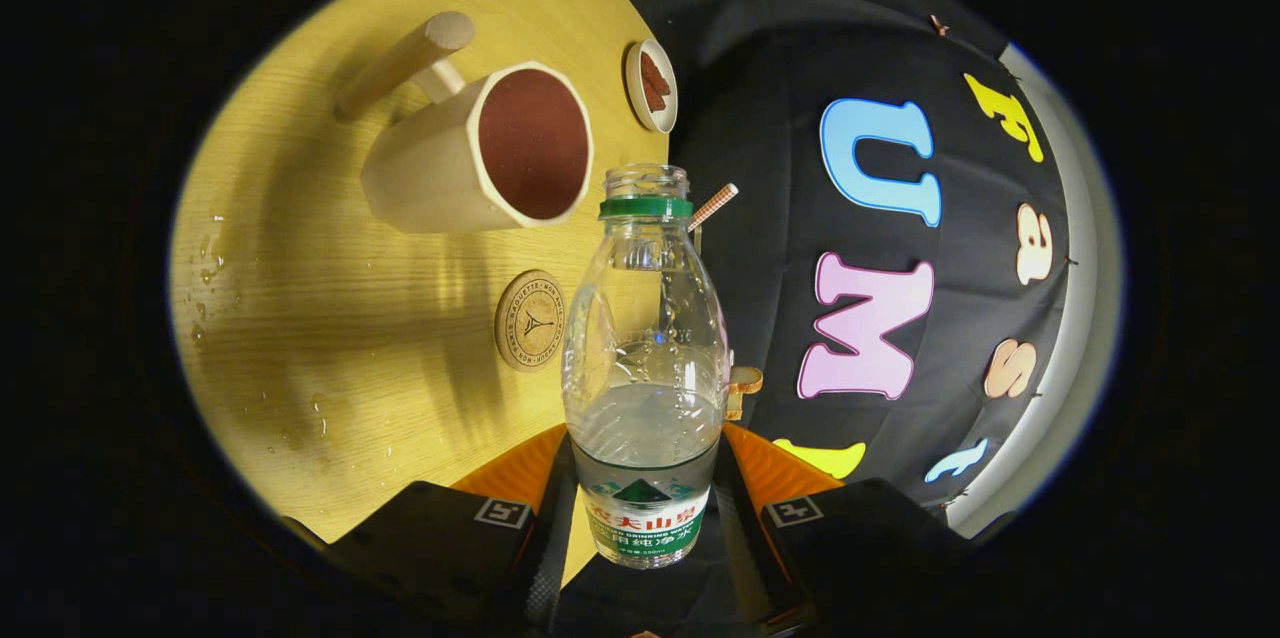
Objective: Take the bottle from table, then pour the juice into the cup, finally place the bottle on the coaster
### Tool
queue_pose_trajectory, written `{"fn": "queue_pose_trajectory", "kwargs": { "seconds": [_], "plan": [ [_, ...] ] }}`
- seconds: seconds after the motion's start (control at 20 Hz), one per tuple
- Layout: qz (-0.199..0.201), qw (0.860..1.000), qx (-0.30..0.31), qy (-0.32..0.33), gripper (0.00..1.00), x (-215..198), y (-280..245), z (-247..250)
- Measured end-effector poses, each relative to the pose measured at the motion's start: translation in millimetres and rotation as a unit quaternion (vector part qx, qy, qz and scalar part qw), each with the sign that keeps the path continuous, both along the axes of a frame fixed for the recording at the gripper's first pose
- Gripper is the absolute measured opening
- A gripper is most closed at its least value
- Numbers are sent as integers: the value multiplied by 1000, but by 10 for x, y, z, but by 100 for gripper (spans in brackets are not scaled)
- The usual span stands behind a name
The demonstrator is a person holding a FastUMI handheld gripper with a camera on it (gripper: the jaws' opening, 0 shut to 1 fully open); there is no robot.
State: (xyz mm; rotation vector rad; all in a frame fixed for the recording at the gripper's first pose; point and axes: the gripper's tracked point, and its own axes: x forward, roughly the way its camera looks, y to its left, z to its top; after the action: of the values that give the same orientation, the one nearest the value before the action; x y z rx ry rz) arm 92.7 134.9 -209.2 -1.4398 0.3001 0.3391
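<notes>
**Bottle held, mouth short of the cup**

Gripper view: our jaws (645,508) are clamped on the bottle (645,358), one finger pressing each side of its labelled base. Its long axis runs straight ahead from the jaws, cap off. The cup (480,153) lies beyond the open mouth and to the left on the bench (300,318); the coaster (530,320) sits nearer, just left of the bottle.

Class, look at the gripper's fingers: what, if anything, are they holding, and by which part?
The gripper holds the bottle, uncapped and part full. Both fingers press on its lower body, at the label, one on each side.
</notes>
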Motion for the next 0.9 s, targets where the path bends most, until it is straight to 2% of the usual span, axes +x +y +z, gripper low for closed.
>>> {"fn": "queue_pose_trajectory", "kwargs": {
  "seconds": [0.5,0.9],
  "plan": [
    [28,998,-48,-19,70,37,18,99],
    [32,997,-63,-22,70,46,-13,123]
  ]
}}
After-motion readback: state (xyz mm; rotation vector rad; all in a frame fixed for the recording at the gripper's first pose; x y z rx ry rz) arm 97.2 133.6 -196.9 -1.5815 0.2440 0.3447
